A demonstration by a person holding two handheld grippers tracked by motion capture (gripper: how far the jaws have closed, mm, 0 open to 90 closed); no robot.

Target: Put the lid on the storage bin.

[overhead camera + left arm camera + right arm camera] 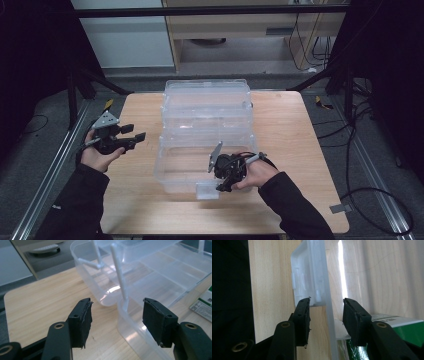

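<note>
A clear plastic tiered storage box [207, 107] stands open in the middle of the wooden table [300, 150]. My right gripper [222, 186] is at the box's front, tilted on its side. Its jaws [325, 302] stand open astride the thin front wall [330, 325], with a gap on both sides. The white latch flap [308, 277] hangs just beyond its fingertips, and lies at the front of the box [206, 191]. My left gripper [135, 132] is held in the air left of the box, open, with nothing between its jaws [117, 306]. It points at the box's left corner [125, 315].
A green and white packet [402, 330] shows through the clear plastic beside the right jaw, and the same packet [202, 306] appears past the box's corner. Bare tabletop lies left and right of the box. Black frame legs and cables surround the table on the floor.
</note>
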